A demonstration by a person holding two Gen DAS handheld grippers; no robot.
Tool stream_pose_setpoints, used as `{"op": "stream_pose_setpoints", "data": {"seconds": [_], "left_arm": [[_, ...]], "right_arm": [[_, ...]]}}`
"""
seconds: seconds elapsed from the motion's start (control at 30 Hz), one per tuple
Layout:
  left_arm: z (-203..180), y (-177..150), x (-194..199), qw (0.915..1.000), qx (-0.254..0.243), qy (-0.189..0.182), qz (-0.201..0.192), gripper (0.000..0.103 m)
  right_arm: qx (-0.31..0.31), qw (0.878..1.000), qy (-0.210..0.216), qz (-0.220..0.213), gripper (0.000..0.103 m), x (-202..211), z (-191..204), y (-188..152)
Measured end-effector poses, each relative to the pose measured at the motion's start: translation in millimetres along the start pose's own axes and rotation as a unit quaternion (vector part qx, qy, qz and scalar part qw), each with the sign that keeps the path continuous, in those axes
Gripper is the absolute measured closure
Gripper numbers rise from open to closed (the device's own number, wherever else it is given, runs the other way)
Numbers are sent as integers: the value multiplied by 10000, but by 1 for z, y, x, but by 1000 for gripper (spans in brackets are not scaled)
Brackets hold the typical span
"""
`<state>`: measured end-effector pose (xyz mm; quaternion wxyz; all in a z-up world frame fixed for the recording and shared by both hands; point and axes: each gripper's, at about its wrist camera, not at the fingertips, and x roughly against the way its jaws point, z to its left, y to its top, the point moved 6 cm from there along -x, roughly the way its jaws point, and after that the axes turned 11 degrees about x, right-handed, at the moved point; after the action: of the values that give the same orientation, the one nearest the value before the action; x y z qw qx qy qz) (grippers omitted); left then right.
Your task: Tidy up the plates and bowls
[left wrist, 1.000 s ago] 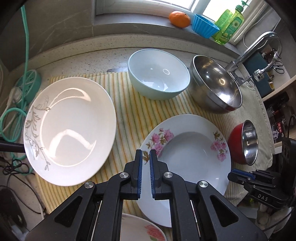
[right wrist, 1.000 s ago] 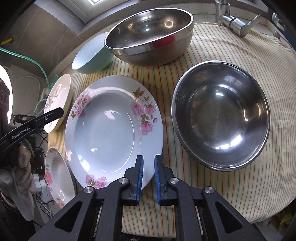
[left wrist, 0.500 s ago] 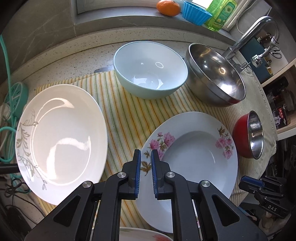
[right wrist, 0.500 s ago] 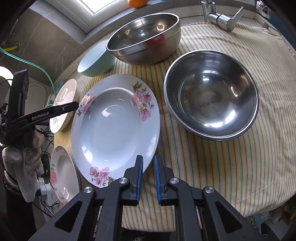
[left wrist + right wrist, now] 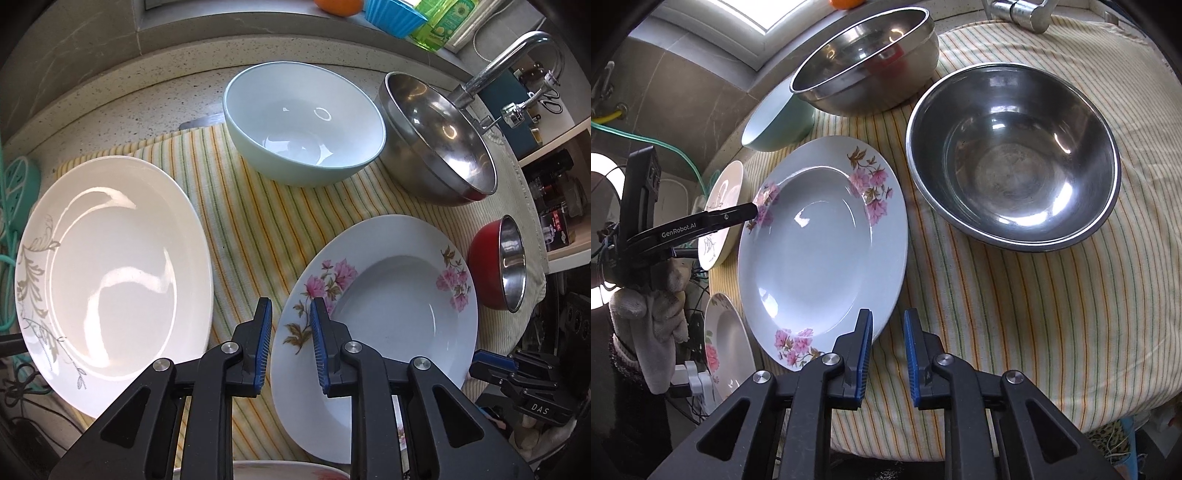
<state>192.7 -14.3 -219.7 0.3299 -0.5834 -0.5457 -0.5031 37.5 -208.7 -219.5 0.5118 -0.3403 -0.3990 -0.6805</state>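
A deep plate with pink flowers [image 5: 388, 314] [image 5: 820, 251] lies on the striped cloth [image 5: 251, 229]. My left gripper [image 5: 291, 314] hangs over the plate's left rim. Its jaws are opening, and the rim shows in the narrow gap with no pad pressing on it. In the right wrist view the left gripper [image 5: 753, 210] reaches that rim from the side. My right gripper [image 5: 888, 328] stands over the plate's near rim, jaws opening, with the rim's edge and cloth in the gap. A white leaf-patterned plate [image 5: 110, 277] lies to the left.
A pale blue bowl [image 5: 303, 122] and a steel bowl [image 5: 439, 144] stand at the back. A red-sided steel bowl [image 5: 502, 266] [image 5: 1012, 155] sits right of the flowered plate. A smaller flowered plate [image 5: 724, 343] lies off the cloth's left edge. A tap [image 5: 498, 62] rises behind.
Both grippers have drawn closer to the flowered plate's rims, and their jaws have parted a little from nearly shut.
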Motion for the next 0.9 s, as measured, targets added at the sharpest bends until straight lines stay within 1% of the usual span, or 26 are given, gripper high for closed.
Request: {"op": "stream_pose_setpoints", "data": {"seconds": [0.17,0.27,0.37,0.6,0.67,0.9], "left_arm": [[-1,3,0,10000,6,-39,63,83],[2,7,2,10000,-27,68,18,81],[2,8,2,9999,-107,84,73,81],[-2,6,-1,9996,-112,-75,228,81],[-3,3,-2,9994,-144,-110,278,81],[-4,-1,-2,9992,-251,-91,303,80]], "right_arm": [[-158,9998,117,39,87,-4,-4,-1],[-193,9997,163,65,87,-6,-5,-1],[-162,9997,174,79,87,-8,-2,-2],[-171,9995,250,83,87,-10,-3,1],[-170,9994,278,92,84,-11,-2,2],[-182,9992,336,121,84,-14,-2,5]]}}
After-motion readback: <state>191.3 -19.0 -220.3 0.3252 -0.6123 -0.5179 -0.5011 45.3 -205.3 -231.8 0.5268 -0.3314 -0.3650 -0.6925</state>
